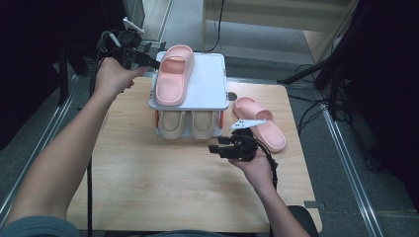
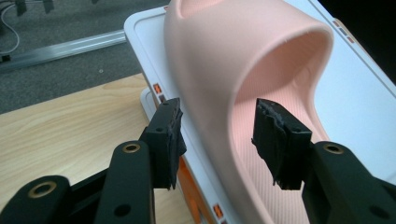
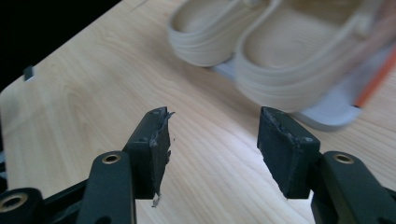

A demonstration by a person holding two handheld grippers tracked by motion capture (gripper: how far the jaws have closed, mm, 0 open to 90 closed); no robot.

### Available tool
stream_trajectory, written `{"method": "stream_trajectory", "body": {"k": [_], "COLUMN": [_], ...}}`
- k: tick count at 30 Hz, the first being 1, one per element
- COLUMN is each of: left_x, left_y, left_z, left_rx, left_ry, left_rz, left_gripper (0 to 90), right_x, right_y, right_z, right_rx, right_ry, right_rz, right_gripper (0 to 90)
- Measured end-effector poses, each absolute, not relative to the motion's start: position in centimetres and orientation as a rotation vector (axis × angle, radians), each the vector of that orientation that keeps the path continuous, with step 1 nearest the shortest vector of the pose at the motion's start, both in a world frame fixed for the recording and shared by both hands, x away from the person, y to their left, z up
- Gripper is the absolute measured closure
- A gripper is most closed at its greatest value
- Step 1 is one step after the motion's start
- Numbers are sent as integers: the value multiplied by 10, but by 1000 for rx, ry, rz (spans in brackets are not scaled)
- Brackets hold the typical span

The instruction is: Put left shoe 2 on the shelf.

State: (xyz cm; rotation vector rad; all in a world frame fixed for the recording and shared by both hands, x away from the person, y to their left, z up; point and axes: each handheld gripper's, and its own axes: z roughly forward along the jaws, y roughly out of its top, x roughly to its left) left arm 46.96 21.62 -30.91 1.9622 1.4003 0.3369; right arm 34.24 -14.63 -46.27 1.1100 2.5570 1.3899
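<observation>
A pink slipper (image 1: 173, 74) lies on the top shelf of a white two-level rack (image 1: 210, 84). My left gripper (image 1: 154, 63) is at the slipper's left edge. In the left gripper view its jaws (image 2: 222, 130) stand open astride the slipper's side wall (image 2: 243, 56), with a gap at each pad. A pair of beige slippers (image 1: 185, 123) sits on the lower shelf. A second pink slipper (image 1: 259, 122) lies on the table to the right of the rack. My right gripper (image 1: 214, 145) hovers open over the wooden table in front of the rack, nothing between its jaws (image 3: 212, 140), the beige slippers (image 3: 280, 60) ahead.
The wooden table (image 1: 148, 187) has bare room in front of the rack and on its left side. Dark stands and cables stand off the table at the left and right. A metal floor rail (image 2: 65, 46) runs beyond the far edge.
</observation>
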Motion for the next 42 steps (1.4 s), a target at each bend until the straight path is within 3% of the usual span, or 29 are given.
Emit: {"method": "stream_trajectory", "body": {"k": [29, 35, 42], "left_x": [385, 370, 357], "left_y": [242, 244, 246], "left_z": [-364, -390, -414], "left_rx": [1972, 1974, 1985], "left_ry": [1283, 1275, 1273], "left_rz": [237, 241, 227], "left_gripper": [419, 416, 399], "right_x": [368, 368, 378], "right_y": [-206, -225, -236], "right_z": [-458, -456, -460], "right_rx": [1239, 1320, 1369], "right_ry": [2385, 2319, 2286], "right_rz": [1336, 1337, 1318], "right_gripper": [540, 598, 737]}}
